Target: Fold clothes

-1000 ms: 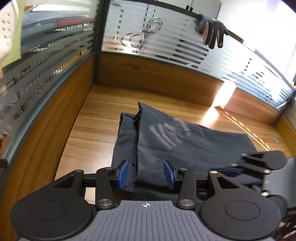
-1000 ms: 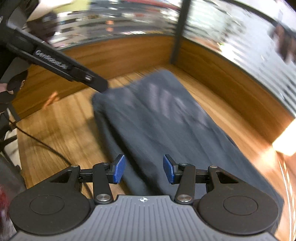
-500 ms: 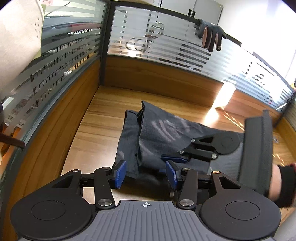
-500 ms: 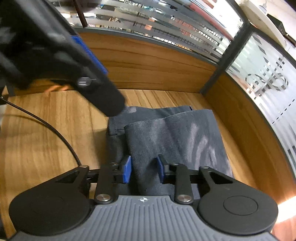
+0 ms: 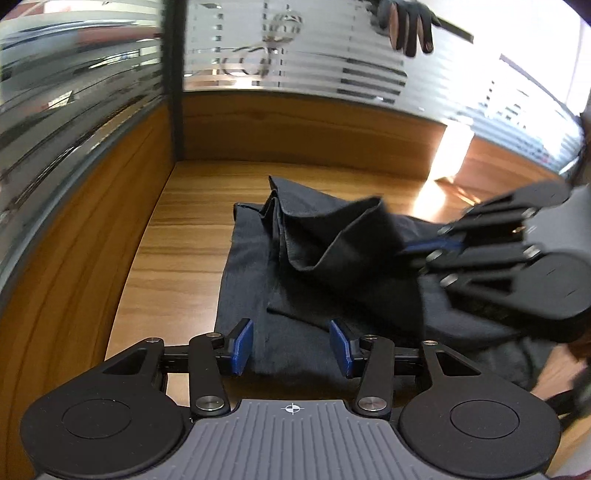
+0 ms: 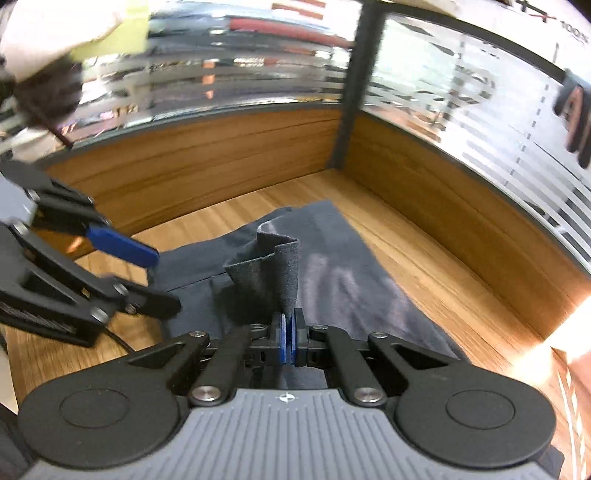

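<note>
Dark grey folded fabric garment [image 5: 295, 258] flat on wooden desk [image 5: 177, 236] w/ glass-topped partitions, right gripper [image 6: 288, 334] clamped on raised fold of cloth, left gripper [image 5: 291, 349] w/ blue pads apart, hovering over near edge, nothing held.

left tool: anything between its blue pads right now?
Yes. In the left wrist view the open left tool straddles the near edge of the dark garment, unpinched. The right tool is shut on a raised fold.

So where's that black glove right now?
The black glove hangs over the top edge of the striped glass partition behind the wooden desk, above and beyond the dark garment.
</note>
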{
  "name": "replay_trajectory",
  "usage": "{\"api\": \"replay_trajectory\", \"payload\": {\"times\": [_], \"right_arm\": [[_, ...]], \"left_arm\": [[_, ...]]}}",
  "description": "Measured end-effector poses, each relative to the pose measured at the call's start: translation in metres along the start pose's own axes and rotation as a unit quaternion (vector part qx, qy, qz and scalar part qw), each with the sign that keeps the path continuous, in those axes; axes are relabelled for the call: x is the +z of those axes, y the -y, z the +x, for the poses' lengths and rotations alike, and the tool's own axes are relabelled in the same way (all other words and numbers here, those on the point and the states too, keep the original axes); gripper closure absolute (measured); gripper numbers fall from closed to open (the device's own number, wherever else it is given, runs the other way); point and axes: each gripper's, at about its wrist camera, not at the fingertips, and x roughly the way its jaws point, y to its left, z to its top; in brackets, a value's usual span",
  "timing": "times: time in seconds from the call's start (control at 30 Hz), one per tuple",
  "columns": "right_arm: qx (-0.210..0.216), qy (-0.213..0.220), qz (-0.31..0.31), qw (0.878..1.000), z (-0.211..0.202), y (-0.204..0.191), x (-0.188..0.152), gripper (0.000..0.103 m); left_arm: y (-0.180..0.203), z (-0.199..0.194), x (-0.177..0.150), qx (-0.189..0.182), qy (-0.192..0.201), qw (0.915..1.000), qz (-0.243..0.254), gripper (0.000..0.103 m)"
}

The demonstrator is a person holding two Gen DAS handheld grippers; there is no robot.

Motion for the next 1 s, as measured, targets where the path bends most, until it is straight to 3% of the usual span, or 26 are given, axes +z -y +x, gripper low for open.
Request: {"api": "replay_trajectory", "payload": {"times": [0.07, 0.43, 0.47, 0.5, 0.53, 0.73, 0.9, 1.0], "right_arm": [[-0.001, 0.003, 0.018, 1.000, -0.004, 0.007, 0.000, 0.101], [-0.028, 0.021, 0.078, 0.996, -0.023, 0.034, -0.009, 0.101], [-0.029, 0.021, 0.082, 0.996, -0.023, 0.035, -0.010, 0.101], [-0.030, 0.022, 0.086, 0.996, -0.024, 0.036, -0.011, 0.101], [-0.032, 0.022, 0.090, 0.995, -0.025, 0.038, -0.012, 0.101], [-0.032, 0.036, 0.099, 0.994, -0.031, 0.040, -0.014, 0.101], [0.027, 0.029, 0.064, 0.997, -0.028, 0.021, -0.010, 0.100], [0.064, 0.025, 0.042, 0.997, -0.025, 0.008, -0.008, 0.098]], "left_arm": [[-0.001, 0.009, 0.004, -0.001, -0.002, 1.0000, 0.000, 0.064], [-0.007, 0.055, 0.019, -0.011, -0.035, 0.9992, -0.015, 0.064], [-0.005, 0.057, 0.019, -0.012, -0.038, 0.9991, -0.011, 0.067], [-0.004, 0.057, 0.019, -0.014, -0.038, 0.9992, -0.007, 0.084], [-0.004, 0.057, 0.018, -0.016, -0.038, 0.9992, -0.003, 0.091], [-0.014, 0.022, 0.021, -0.041, -0.024, 0.9983, -0.034, 0.092], [-0.015, -0.016, 0.017, -0.058, -0.017, 0.9965, -0.057, 0.091], [-0.014, -0.027, 0.013, -0.044, -0.011, 0.9976, -0.051, 0.091]]}}
